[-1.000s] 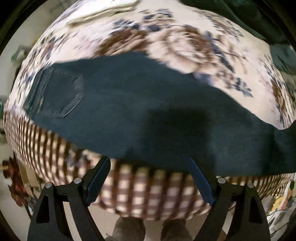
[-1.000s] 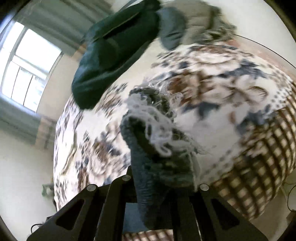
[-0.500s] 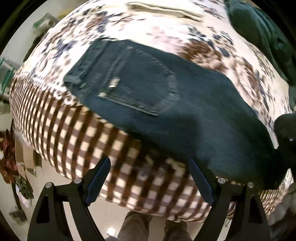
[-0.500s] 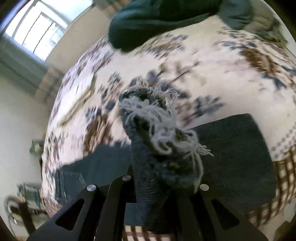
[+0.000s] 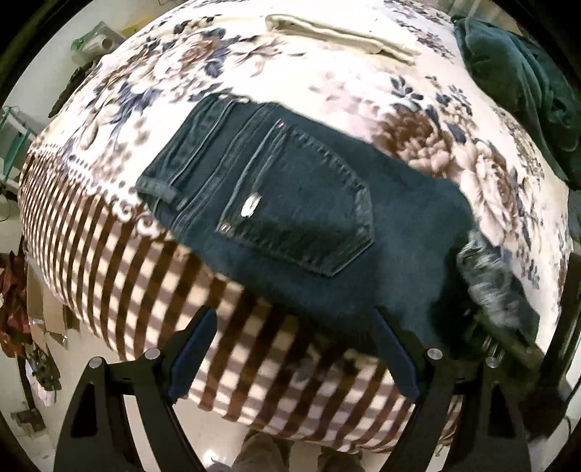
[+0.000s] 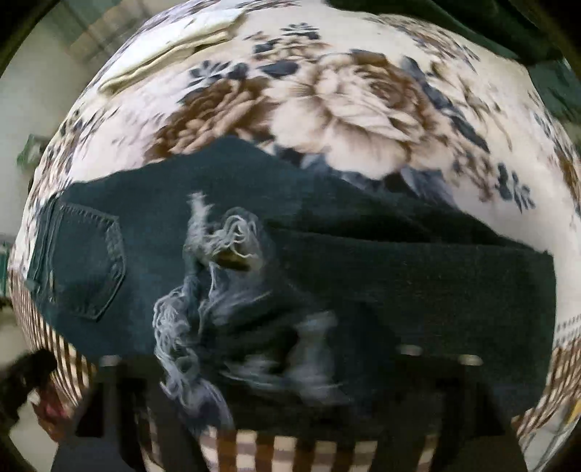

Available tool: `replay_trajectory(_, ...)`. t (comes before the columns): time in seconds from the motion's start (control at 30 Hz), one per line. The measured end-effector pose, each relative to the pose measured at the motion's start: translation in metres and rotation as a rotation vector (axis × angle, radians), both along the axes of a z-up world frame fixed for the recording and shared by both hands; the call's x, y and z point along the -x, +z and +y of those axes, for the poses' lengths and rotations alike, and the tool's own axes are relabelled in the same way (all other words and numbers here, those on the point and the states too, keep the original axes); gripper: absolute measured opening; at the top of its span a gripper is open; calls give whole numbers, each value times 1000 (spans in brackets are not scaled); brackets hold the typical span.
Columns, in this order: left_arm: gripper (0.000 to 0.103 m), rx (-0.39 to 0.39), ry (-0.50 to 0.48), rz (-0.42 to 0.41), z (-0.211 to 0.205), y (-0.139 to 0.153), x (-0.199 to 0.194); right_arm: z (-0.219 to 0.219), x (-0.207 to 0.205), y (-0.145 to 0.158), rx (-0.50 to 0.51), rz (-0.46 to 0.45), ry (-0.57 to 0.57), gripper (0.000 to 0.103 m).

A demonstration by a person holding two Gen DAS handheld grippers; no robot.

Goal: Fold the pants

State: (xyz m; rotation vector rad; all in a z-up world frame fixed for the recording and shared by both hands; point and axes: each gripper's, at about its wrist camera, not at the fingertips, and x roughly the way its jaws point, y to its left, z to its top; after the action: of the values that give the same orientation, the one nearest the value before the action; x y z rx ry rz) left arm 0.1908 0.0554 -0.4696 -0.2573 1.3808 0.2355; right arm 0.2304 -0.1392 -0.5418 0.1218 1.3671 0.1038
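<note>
Dark blue jeans [image 5: 290, 203] lie on a floral blanket, waistband to the left and back pocket up. My left gripper [image 5: 294, 352] is open and empty, above the blanket's checked border just short of the jeans' near edge. My right gripper [image 6: 254, 366] is blurred; it holds the frayed leg hem [image 6: 214, 261], folded over onto the jeans toward the pocket [image 6: 87, 261]. The hem and right gripper also show at the right of the left wrist view [image 5: 490, 283].
The bed's floral blanket [image 5: 363, 83] has a brown checked border [image 5: 145, 290] at the near edge. A folded cream garment [image 5: 337, 32] lies far back. A dark green heap [image 5: 526, 83] sits at the far right. Floor and my shoes show below.
My right gripper has carried the frayed hem down and left over the jeans, toward the waist. My left gripper has moved left, bringing the pocket and waistband into view.
</note>
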Motion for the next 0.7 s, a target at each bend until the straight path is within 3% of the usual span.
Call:
replay_trajectory(0.13, 86, 16, -4, -21, -9, 9, -14, -8, 6, 19, 27, 18, -25, 93)
replay_trajectory(0.37, 86, 67, -27, -24, -37, 11, -36, -53, 19, 41, 69, 61, -118, 97)
replay_trajectory(0.6, 86, 198, -88, 19, -87, -10, -57, -130, 38, 40, 154, 99, -227, 97)
replay_trajectory(0.67, 86, 243, -97, 37, -101, -17, -61, -149, 42, 40, 118, 110, -260, 97)
replay_trajectory(0.7, 86, 264, -104, 45, -108, -19, -64, -158, 45, 41, 46, 111, -262, 97)
